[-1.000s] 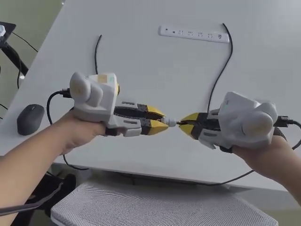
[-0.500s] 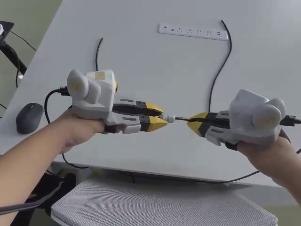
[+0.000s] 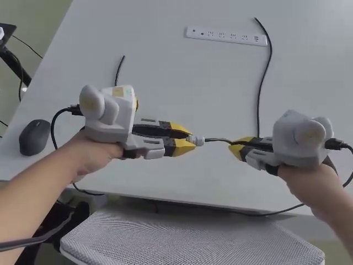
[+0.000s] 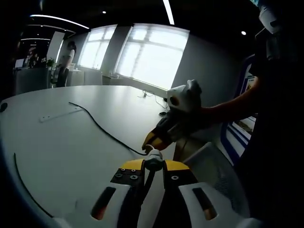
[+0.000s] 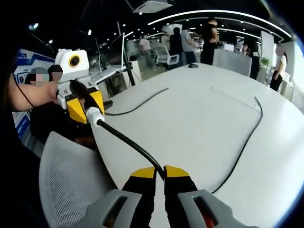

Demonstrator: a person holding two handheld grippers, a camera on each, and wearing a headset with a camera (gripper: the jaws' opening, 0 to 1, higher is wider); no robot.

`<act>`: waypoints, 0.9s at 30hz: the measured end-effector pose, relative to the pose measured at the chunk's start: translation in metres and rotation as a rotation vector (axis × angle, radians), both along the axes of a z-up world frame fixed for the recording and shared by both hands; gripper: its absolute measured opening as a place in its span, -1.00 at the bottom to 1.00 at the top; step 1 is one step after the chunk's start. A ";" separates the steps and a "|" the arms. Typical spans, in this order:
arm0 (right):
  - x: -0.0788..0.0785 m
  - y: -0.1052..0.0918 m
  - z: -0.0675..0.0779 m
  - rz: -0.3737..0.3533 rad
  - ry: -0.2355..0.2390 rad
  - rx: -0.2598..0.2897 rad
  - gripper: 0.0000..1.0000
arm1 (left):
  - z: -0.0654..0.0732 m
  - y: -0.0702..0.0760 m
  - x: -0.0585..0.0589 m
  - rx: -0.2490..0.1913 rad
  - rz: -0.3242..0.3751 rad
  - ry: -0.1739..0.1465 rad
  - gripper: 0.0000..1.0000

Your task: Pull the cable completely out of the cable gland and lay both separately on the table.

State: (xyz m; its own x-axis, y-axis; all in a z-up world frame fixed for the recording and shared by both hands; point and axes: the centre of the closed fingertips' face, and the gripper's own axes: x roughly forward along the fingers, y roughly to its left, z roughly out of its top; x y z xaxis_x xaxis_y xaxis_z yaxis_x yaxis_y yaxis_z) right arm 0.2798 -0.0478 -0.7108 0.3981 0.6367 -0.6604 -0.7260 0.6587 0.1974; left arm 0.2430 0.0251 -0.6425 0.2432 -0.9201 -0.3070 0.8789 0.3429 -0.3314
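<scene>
Now: left gripper [image 3: 190, 144] jaws are clamped on the white cable gland [image 3: 197, 141], which is held in the air over the near edge of the table [image 3: 182, 83]. Right gripper [image 3: 234, 148] jaws are pinched together on the black cable [image 3: 218, 141], apart from the gland. The cable spans the gap between the two grippers, one end entering the gland. Both pieces are off the tabletop. Power strip [image 3: 226, 37] lies at the far side, mouse [image 3: 34, 137] to the left.
</scene>
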 end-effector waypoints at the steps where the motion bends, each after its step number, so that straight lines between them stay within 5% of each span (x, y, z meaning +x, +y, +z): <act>1: -0.001 0.000 -0.001 -0.001 0.005 -0.001 -1.00 | 0.000 0.000 0.000 0.001 0.000 0.000 -0.70; 13: -0.009 -0.001 0.014 0.049 -0.043 -0.008 -0.95 | 0.000 0.009 0.008 0.009 0.026 -0.005 -0.69; 16: -0.010 -0.002 0.025 0.069 -0.103 -0.051 -0.91 | 0.002 0.009 0.010 -0.001 0.031 -0.003 -0.69; 21: -0.009 0.009 0.052 0.155 -0.300 -0.182 -0.71 | 0.002 0.008 0.009 0.002 0.024 0.005 -0.69; 27: -0.024 0.051 0.063 0.309 -0.443 -0.231 -0.73 | 0.003 0.007 0.010 -0.005 0.028 0.013 -0.69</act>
State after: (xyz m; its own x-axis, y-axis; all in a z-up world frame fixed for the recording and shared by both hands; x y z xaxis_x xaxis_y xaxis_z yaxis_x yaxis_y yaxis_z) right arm 0.2557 0.0030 -0.6478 0.4861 0.6267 -0.6091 -0.8721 0.3929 -0.2917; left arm 0.2533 0.0322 -0.6396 0.2647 -0.9144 -0.3062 0.8647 0.3656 -0.3445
